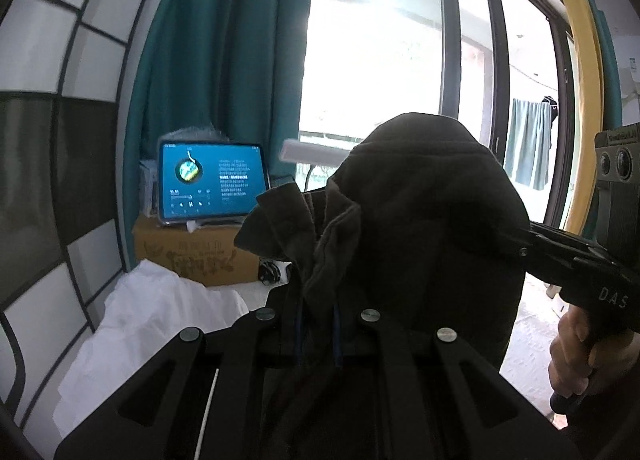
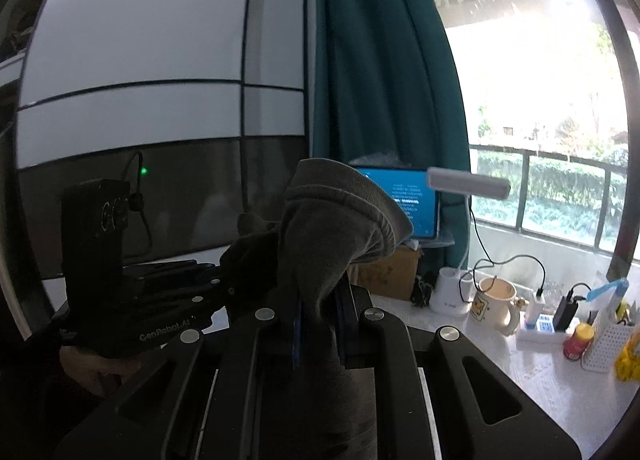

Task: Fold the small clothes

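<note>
A white table (image 2: pixel 532 372) stands against a big window (image 1: pixel 372 44) with teal curtains (image 1: pixel 224 48) and a yellow one (image 1: pixel 580 72) at the far side; the wall (image 2: pixel 140 60) to the left is panelled in white and dark grey. Beyond the glass there is a balcony rail with green bushes behind it. On the table a lit tablet (image 1: pixel 212 182) leans upright on a cardboard box (image 1: pixel 192 258), with crumpled white plastic (image 1: pixel 152 324) just beside the box. Further right sit a white desk lamp (image 2: pixel 466 182), a mug (image 2: pixel 496 302), a power strip (image 2: pixel 540 326) with plugs in it, a red-capped jar (image 2: pixel 578 340) and a white perforated holder (image 2: pixel 608 336). The dark garment (image 1: pixel 420 220), thick and ribbed at one edge, hangs in the air above the table, between the two tongs and well clear of the surface. Its long axis runs roughly sideways from one tool to the other, with the bulk bunched up into a hump and a cuff-like end (image 2: pixel 348 204) pointing up and toward the window. The left gripper (image 1: pixel 318 334) is clenched on a fold of the garment, blue pads nearly together. The right gripper (image 2: pixel 318 334) grasps the garment near that ribbed end. A hand (image 1: pixel 576 356) grips the right tool's handle.
</note>
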Demonstrator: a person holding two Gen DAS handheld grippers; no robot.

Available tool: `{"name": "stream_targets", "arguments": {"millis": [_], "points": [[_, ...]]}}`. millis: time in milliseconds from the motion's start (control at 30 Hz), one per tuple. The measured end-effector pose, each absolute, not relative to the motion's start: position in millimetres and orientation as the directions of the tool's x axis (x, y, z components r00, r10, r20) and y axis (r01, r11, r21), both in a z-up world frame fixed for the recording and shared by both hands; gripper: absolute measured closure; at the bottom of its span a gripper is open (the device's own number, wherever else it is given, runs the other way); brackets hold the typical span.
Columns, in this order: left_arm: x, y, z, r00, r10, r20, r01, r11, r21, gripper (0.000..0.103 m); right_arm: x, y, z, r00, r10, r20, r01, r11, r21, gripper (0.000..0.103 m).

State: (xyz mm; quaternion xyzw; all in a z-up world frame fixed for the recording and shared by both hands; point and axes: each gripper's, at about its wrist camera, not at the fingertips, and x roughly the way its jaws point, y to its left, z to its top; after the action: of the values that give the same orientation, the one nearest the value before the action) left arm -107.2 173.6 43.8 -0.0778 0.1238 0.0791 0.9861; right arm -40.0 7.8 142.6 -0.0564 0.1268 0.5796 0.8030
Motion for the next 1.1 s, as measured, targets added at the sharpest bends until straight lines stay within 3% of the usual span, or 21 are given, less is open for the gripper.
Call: {"name": "stream_targets", "arguments": {"millis": [500,1100], "points": [[-49.0,177.4,5.7,0.925,0.055,-0.376,-0.129,0.976,-0.174,0.094,14.5,28.7,98.9,0.325,0.854,-0.406,-0.907,0.403,0.122,0.089],[2.3,201.5,-25.9,0.867,0.018,-0.498,-0.128,0.974,-0.187,0.094,80.3,53.3,45.8,0.332,0.798,-0.504,-0.855,0.48,0.196,0.089]]}}
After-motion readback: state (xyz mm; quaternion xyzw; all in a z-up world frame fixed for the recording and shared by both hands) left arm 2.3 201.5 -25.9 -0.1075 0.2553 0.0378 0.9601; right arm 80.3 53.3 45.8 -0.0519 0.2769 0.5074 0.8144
